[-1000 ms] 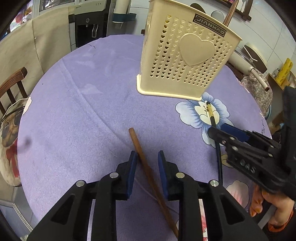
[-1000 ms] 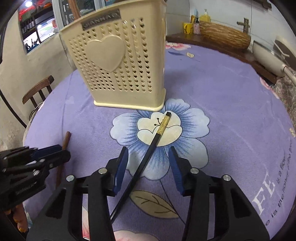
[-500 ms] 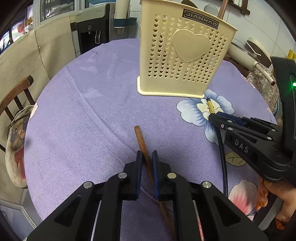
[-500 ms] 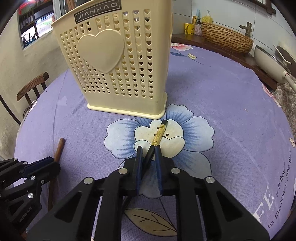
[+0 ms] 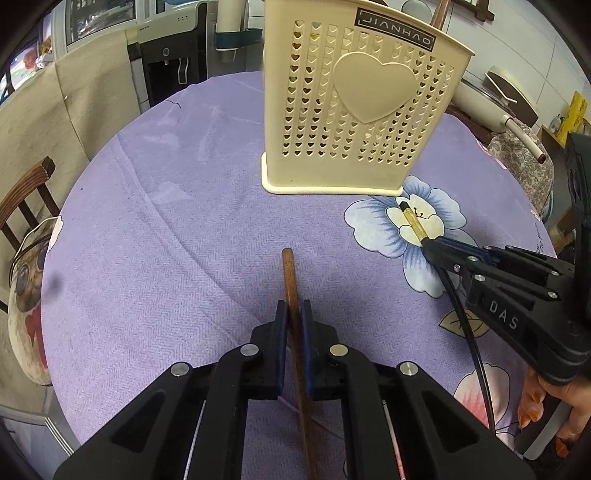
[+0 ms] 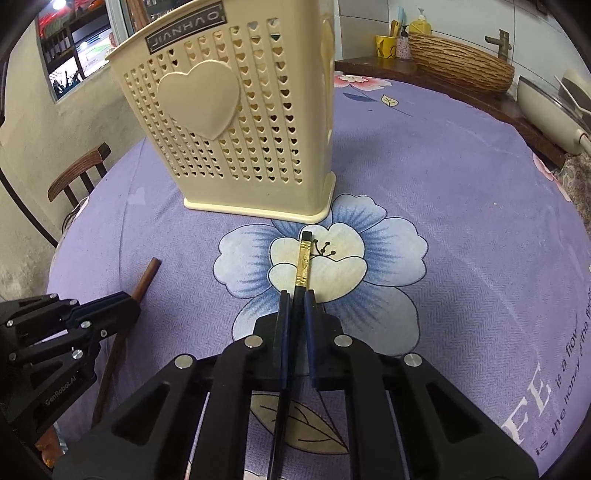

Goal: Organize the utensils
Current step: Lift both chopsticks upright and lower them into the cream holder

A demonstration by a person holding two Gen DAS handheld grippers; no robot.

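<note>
A brown wooden chopstick point(image 5: 289, 273) lies on the purple flowered tablecloth point(image 5: 166, 240). My left gripper point(image 5: 293, 306) has its jaws closing on the stick, pads against its sides. To its right lies a black chopstick point(image 6: 303, 262) with a gold band, on the printed blue flower. My right gripper point(image 6: 295, 295) is shut on its shaft just below the band. A cream utensil holder point(image 5: 354, 110) with heart-shaped holes stands upright just beyond both chopsticks. The right wrist view also shows the holder point(image 6: 229, 129), the brown chopstick point(image 6: 147, 275) and the left gripper point(image 6: 127, 301).
A wooden utensil handle point(image 5: 439, 14) sticks out of the holder. A wooden chair point(image 5: 26, 199) with a pug cushion point(image 5: 29, 295) stands at the table's left edge. A wicker basket point(image 6: 461, 66) and a cream pan point(image 6: 546, 110) sit beyond the far right rim.
Both grippers have closed, the left on the brown chopstick and the right on the black one. The chopsticks now line up straighter between the jaws, and the holder looks nearer.
</note>
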